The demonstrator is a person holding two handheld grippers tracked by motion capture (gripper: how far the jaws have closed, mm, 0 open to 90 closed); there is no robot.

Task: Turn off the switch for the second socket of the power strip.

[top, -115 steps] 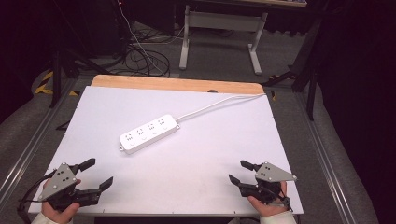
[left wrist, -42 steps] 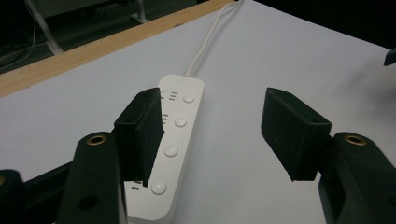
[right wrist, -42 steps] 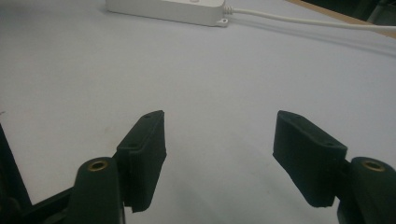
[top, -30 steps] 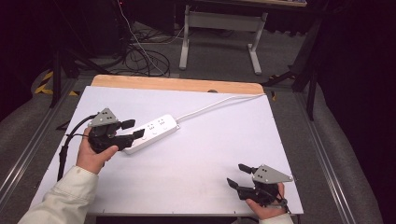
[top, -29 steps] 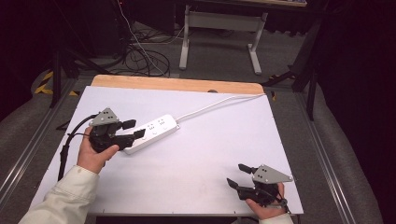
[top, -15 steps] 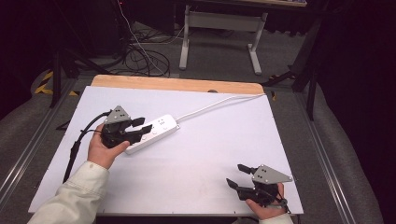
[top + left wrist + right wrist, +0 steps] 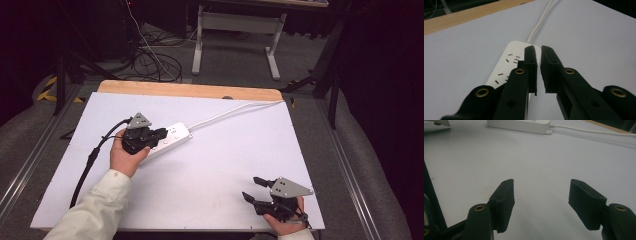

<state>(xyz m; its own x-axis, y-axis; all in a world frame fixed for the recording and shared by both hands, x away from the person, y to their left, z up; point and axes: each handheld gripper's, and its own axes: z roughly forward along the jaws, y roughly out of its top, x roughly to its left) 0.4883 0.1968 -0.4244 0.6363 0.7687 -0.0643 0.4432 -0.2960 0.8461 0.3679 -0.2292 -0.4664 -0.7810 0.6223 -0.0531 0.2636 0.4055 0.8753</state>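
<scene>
White board [image 7: 210, 165] covers the table, and the power strip [image 7: 172, 138] serves as the landmark on it. That strip is a long white bar with rounded ends, rows of small slot openings along its top, lying slantwise on the board's left half; a white cable [image 7: 232, 111] leaves its far end toward the wooden edge [image 7: 190, 90] behind it. Over the strip's near end sits the left gripper [image 7: 537, 58], jaws just closed to a thin slit, nothing visibly pinched between them, tips above the strip's top face. Well away from the strip, at the board's near right corner, rests the right gripper [image 7: 540, 202], jaws spread wide and empty.
</scene>
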